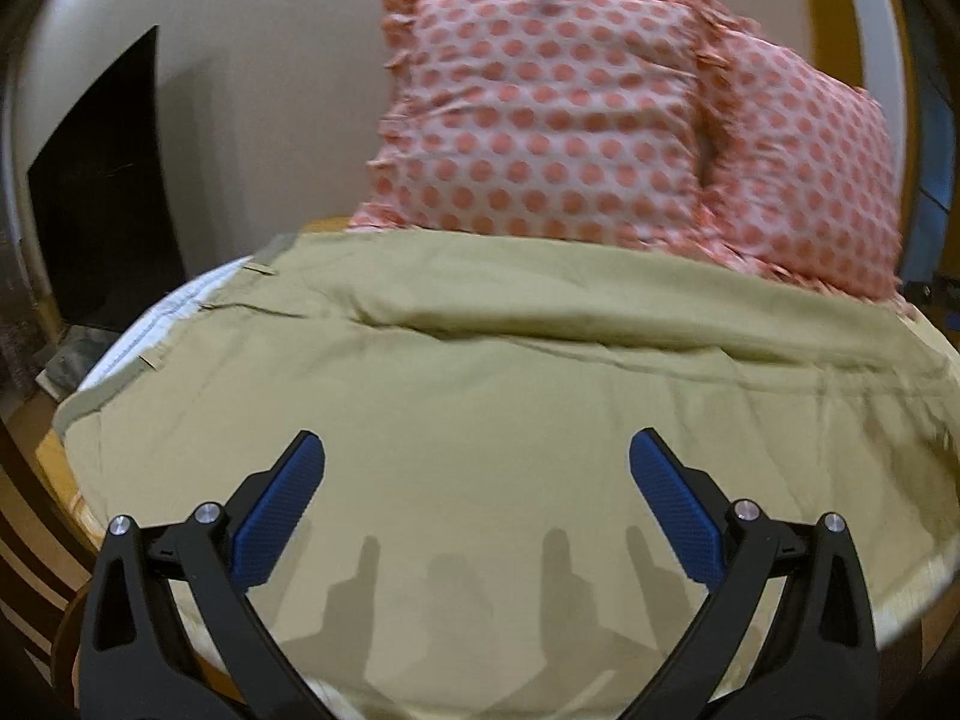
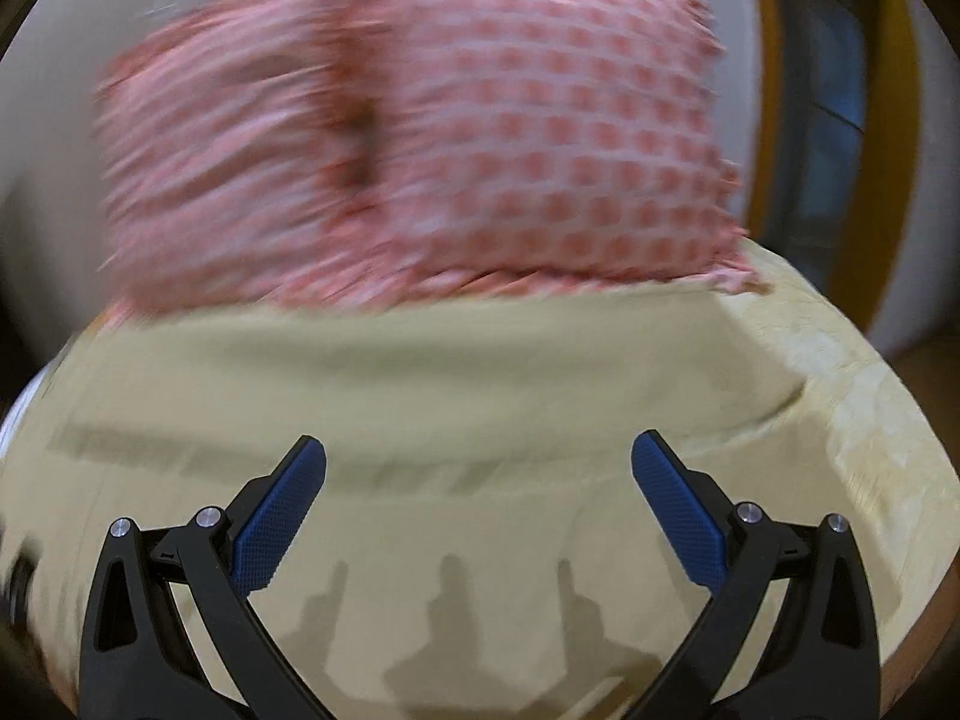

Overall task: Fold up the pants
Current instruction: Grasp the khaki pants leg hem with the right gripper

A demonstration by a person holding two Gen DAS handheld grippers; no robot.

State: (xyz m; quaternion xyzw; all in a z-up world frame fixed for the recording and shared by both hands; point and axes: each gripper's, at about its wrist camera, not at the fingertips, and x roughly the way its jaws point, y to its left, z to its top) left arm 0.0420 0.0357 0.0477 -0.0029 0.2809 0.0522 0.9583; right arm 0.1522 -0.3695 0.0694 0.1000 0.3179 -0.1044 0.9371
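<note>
Khaki pants (image 1: 480, 384) lie spread flat across the bed, their waistband with belt loops and white lining (image 1: 180, 312) at the left. My left gripper (image 1: 477, 456) hovers just above the cloth, open and empty, blue pads wide apart. In the right wrist view the same pants (image 2: 420, 396) fill the middle, with a folded edge at the right. My right gripper (image 2: 478, 456) is open and empty above the cloth. The right wrist view is motion-blurred.
Two pink polka-dot pillows (image 1: 540, 108) stand against the wall beyond the pants, also in the right wrist view (image 2: 540, 138). A dark panel (image 1: 102, 192) stands left of the bed. The yellowish bed surface (image 2: 870, 420) shows at the right; its wooden edge (image 1: 60, 462) at the left.
</note>
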